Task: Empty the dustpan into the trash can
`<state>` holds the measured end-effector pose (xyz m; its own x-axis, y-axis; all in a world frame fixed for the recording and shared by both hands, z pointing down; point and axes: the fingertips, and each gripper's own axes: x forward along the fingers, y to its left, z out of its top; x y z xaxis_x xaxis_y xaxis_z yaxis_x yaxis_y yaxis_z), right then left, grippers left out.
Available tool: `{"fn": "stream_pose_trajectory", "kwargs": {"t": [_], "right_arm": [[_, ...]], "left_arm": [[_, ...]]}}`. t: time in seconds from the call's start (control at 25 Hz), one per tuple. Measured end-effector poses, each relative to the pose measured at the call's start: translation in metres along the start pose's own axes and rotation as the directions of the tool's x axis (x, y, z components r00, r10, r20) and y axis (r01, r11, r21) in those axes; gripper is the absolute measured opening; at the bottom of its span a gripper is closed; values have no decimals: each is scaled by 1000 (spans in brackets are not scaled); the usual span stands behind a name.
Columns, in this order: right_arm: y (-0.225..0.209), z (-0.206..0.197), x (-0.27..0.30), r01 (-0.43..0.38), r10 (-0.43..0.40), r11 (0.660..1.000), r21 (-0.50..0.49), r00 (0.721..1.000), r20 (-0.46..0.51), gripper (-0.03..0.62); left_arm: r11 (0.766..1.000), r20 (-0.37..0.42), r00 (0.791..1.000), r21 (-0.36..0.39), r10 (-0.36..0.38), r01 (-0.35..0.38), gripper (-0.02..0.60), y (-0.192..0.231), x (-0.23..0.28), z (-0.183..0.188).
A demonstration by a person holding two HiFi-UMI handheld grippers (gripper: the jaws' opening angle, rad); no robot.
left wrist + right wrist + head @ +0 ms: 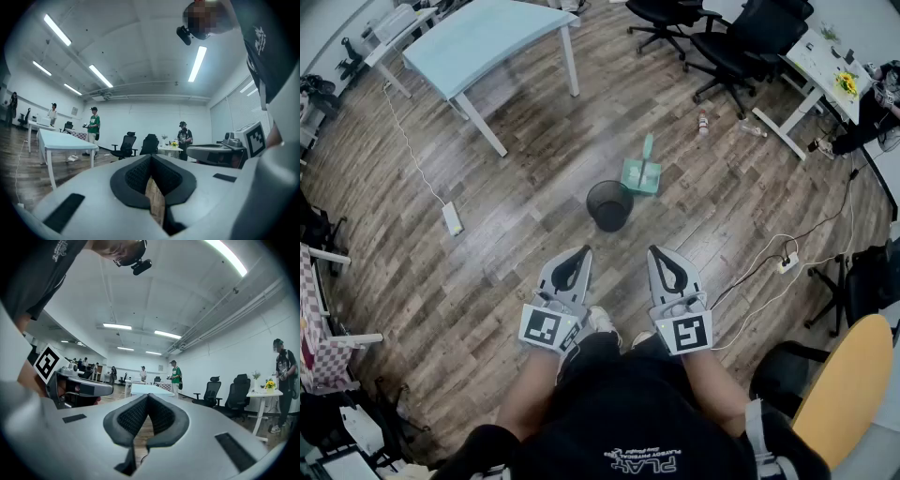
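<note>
A black mesh trash can [609,204] stands on the wood floor ahead of me. Just beyond it, to the right, a green dustpan [642,172] sits on the floor with its handle pointing away. My left gripper [584,251] and right gripper [654,251] are held level side by side in front of my body, short of the can and touching nothing. Both are shut and empty. In the left gripper view the left gripper [151,157] has its tips meeting, and so does the right gripper [148,396] in its own view. Neither gripper view shows the can or the dustpan.
A light blue table [478,42] stands far left, black office chairs [750,42] far right beside a white desk [820,66]. Power strips [451,218] with cables lie on the floor on both sides. A yellow chair [848,389] is close at my right. Several people stand across the room [93,124].
</note>
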<state>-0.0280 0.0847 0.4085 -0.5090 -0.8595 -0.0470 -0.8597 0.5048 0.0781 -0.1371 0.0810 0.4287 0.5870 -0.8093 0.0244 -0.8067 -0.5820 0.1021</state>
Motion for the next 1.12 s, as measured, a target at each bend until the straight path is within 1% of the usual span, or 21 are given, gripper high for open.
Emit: {"fn": "stream_pose_trajectory", "kwargs": {"t": [0.12,0.24,0.44,0.72,0.92,1.04,1.12], "right_arm": [[-7,1,18,4,-4,1000,-3,1000,19,23],[-17,0,22,-7,7,1000,-16,1000,17,24],[-40,2,19,-8,9,1000,-28,999,36,23],[-82,-2,-3,12,-12,1000,11,998,58,25],[-114,-17,-25,33,-33,999,8,999,36,25],[-136,-23,-27,52,-54,998,44,998,45,25],[-145,-23,-28,50,-54,997,63,997,53,25]], "left_arm": [[1000,9,1000,14,2,-2,14,12,20,6],[1000,8,1000,8,7,-7,14,10,34,9],[1000,-10,1000,7,3,-3,14,-11,53,9],[1000,-32,999,13,-7,8,14,-41,85,2],[1000,-60,998,19,1,0,14,-60,111,-7],[999,-77,997,40,6,-3,14,-71,132,-11],[999,-88,996,45,18,-14,14,-78,143,-14]]}}
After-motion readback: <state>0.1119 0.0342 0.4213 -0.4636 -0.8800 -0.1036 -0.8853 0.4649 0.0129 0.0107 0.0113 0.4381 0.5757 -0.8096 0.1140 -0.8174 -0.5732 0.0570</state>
